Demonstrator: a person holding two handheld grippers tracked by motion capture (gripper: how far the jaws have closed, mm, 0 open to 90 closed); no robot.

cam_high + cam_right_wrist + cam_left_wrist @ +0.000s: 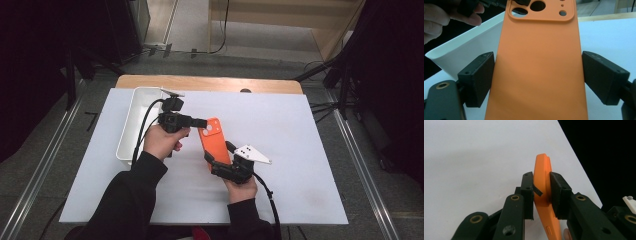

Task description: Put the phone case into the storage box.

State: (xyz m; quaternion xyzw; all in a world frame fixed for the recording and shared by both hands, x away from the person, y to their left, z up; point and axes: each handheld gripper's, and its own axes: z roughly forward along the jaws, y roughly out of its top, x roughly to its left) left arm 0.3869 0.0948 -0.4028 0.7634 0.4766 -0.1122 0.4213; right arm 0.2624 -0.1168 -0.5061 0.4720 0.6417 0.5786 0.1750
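Case: I've got the orange case (214, 142) over the middle of the table (300, 165), its camera cut-outs at the far end, at 12 o'clock.

Left gripper: my left gripper (202, 122) comes in from 9 o'clock and its jaws are pinched tight on the case's top corner, one pad on each face; in the left gripper view (543, 192) the case stands edge-on between them, squeezed with no gap.

Right gripper: my right gripper (220, 162) sits at the case's 6 o'clock end. In the right gripper view (536, 77) its jaws stand wide, one at each long edge. The left pad looks to touch the edge; the right one seems just beside it. I take it as a grip across the width, but a light one.

Tray: the white tray (131, 125) lies at 9 o'clock from the case, just beyond my left hand (161, 141).

Step in hand: as I judge it, a two-handed hold, handing the case over or flexing it.

Doing it well: I want the left pinch steady and square to the faces. The case is thin and bendy, so twisting one hand against the other would bow it.

Risk: if I loosen the right before the left bears the weight, the long end droops and pivots out of the corner pinch.
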